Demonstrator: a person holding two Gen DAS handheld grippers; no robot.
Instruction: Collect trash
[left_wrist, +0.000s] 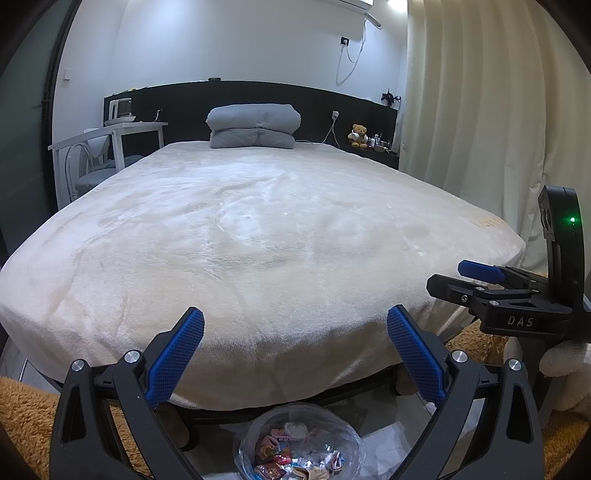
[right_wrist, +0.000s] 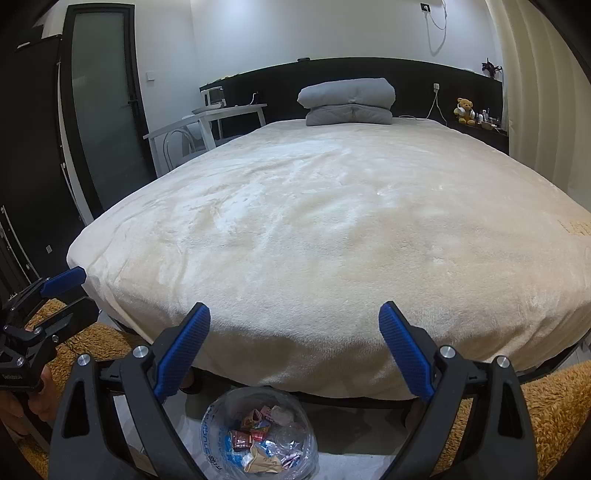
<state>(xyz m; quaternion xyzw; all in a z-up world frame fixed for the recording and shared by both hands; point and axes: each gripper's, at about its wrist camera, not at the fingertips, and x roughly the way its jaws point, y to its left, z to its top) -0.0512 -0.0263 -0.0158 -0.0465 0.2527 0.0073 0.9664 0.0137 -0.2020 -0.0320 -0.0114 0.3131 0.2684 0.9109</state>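
A clear plastic bag (left_wrist: 299, 443) stands open on the floor at the foot of the bed, holding several crumpled snack wrappers (left_wrist: 280, 448). My left gripper (left_wrist: 295, 319) hovers above and in front of the bag, its blue pads (left_wrist: 181, 354) spread wide with nothing between them. In the right wrist view the same bag (right_wrist: 258, 435) lies below my right gripper (right_wrist: 294, 314), which is also open and holds nothing. Each gripper shows at the edge of the other's view: the right gripper (left_wrist: 445, 277) and the left gripper (right_wrist: 79, 291).
A wide bed (left_wrist: 258, 229) under a cream plush blanket fills the view ahead, with a folded grey duvet (left_wrist: 253, 125) at its head. A brown shaggy rug (right_wrist: 535, 413) lies on the floor at both sides. A white desk (left_wrist: 110, 136), a dark door (right_wrist: 103, 110) and curtains (left_wrist: 480, 110) border the bed.
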